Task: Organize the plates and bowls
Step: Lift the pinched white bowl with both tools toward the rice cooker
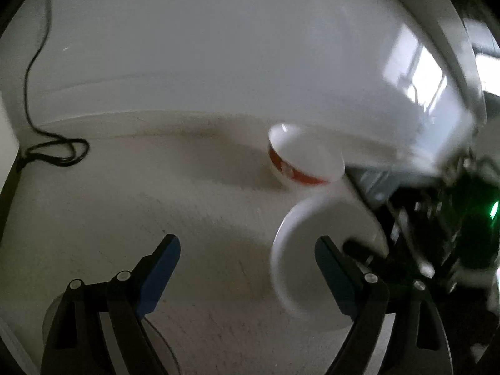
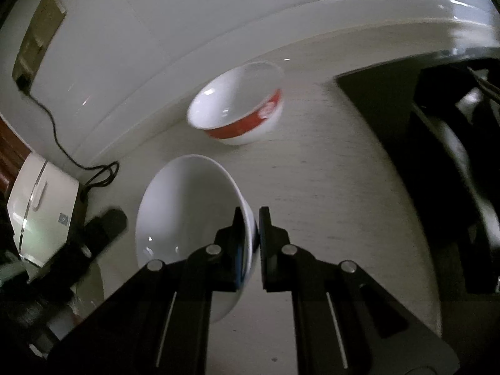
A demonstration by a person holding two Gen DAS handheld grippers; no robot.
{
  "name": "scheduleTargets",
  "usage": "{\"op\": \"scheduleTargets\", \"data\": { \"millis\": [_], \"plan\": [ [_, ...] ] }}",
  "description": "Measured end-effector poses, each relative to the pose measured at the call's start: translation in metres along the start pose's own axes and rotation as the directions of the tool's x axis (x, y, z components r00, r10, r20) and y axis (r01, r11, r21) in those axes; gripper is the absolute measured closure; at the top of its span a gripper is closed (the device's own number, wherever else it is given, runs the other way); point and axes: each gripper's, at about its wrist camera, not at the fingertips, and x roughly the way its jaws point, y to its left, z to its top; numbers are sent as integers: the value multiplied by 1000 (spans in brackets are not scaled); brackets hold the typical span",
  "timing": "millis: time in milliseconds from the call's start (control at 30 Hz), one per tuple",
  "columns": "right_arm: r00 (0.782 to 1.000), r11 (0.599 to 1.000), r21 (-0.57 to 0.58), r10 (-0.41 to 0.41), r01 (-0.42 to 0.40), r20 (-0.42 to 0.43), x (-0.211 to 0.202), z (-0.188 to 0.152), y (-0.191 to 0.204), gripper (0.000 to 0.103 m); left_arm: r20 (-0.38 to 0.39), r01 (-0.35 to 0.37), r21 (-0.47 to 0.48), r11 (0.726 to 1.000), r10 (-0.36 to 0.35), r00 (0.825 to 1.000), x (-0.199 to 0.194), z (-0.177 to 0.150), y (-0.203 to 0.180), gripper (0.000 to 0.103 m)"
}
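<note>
The right tongs [image 2: 255, 237] are clamped on the near rim of a plain white bowl [image 2: 187, 218], one finger inside and one outside the wall; the bowl is tilted on the pale worktop [image 2: 328, 187]. A white bowl with a red band [image 2: 240, 109] is seen at twelve o'clock from it, well apart, near the back wall. The left tongs [image 1: 247, 268] are held apart with nothing between them, the plain bowl lying at their three o'clock.
</note>
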Motion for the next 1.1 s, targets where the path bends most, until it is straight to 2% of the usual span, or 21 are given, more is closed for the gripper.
{"op": "scheduleTargets", "data": {
  "millis": [133,167,200,233,267,400,567,733,867,900,967,1100],
  "plan": [
    [1000,999,41,26,-25,-9,-3,2,-16,92,-33,9,45,999,-8,999,16,-10,-17,18],
    [1000,999,44,27,-27,-10,-1,3,-14,92,-40,16,46,999,-14,999,20,-13,-19,25],
    [999,998,48,30,-30,-12,-2,3,-17,92,-46,23,41,999,-21,999,22,-14,-20,40],
    [999,998,51,34,-33,-16,-1,2,-17,92,-52,28,33,999,-26,998,24,-15,-19,49],
    [999,998,52,36,-35,-19,0,2,-18,92,-65,37,15,999,-35,997,26,-16,-17,63],
    [997,995,76,69,-67,-28,-1,-2,-21,87,-100,107,-59,993,-113,989,34,-18,-4,69],
    [997,996,58,66,-64,-37,-5,-5,-17,85,-82,80,-32,996,-83,993,28,-20,-7,72],
    [999,999,28,27,-26,-26,-11,-9,-16,73,-81,64,-23,998,-66,995,32,-22,-10,71],
    [997,999,2,45,-44,-59,-7,-13,-11,74,-76,69,-10,998,-69,995,35,-23,-15,73],
    [998,999,-14,42,-43,-56,-7,-14,-8,82,-70,75,-6,997,-75,995,32,-23,-16,82],
    [999,998,-63,16,-18,-28,-11,-17,-1,85,-62,64,7,998,-63,996,29,-25,-19,89],
    [1000,994,-111,-3,2,-9,-10,-20,4,87,-39,35,18,999,-35,999,27,-26,-20,89]
  ]
}}
